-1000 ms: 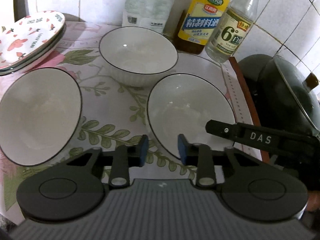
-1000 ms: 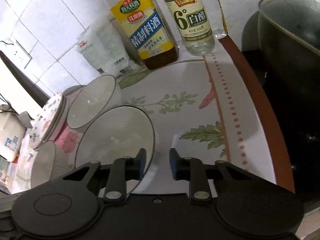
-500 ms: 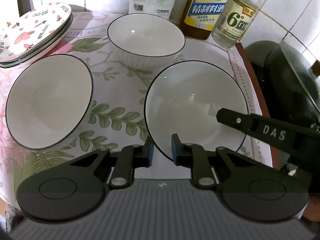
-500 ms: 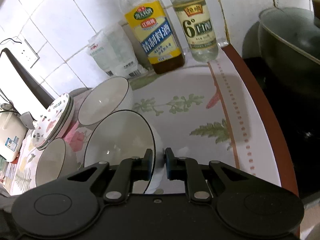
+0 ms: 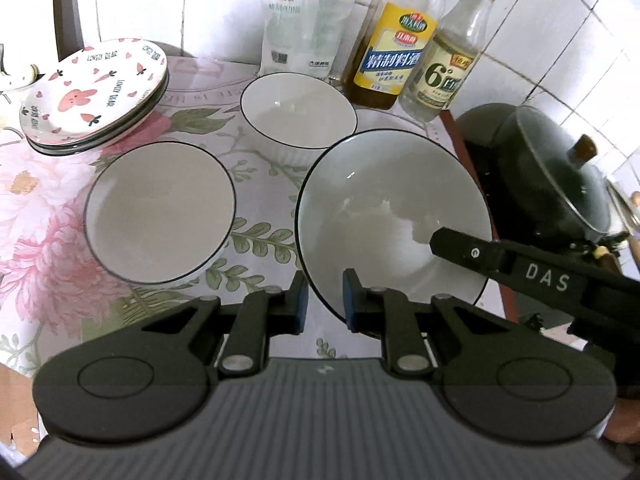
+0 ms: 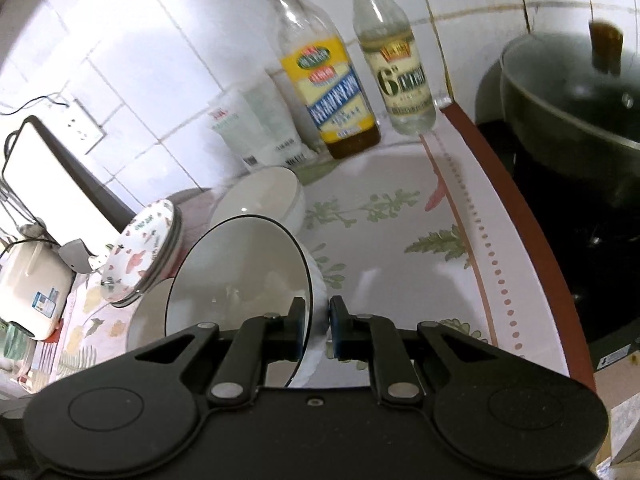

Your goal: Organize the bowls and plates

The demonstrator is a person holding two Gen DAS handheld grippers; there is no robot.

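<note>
Here the counter (image 5: 264, 184), under a floral cloth, ends at the right in a brown edge (image 6: 532, 216), with a dark stove and a lidded black pot (image 5: 560, 176) just past it; white tiled wall (image 5: 192, 12) closes the far side. The freest stretch of cloth lies in the right wrist view, between the bowls and the brown edge. Along the far wall stand a white pouch (image 5: 300, 32), a yellow-labelled bottle (image 5: 400, 48) and a clear vinegar bottle (image 5: 452, 64), close together. At far left a stack of patterned plates (image 5: 96, 96) sits tilted, and a white appliance (image 6: 32, 288) stands left of it. Three black-rimmed white bowls cluster mid-counter: a held bowl (image 5: 392, 216) on the right, a second bowl (image 5: 160, 212) left of it, and a deeper third bowl (image 5: 298, 112) behind. The left hand-held gripper (image 5: 325, 300) has its jaws narrowed onto the held bowl's near rim. The right hand-held gripper (image 6: 318, 324) pinches the same bowl's right rim, jaws nearly closed, one finger inside and one outside. The bowl looks tilted and raised off the cloth.
</note>
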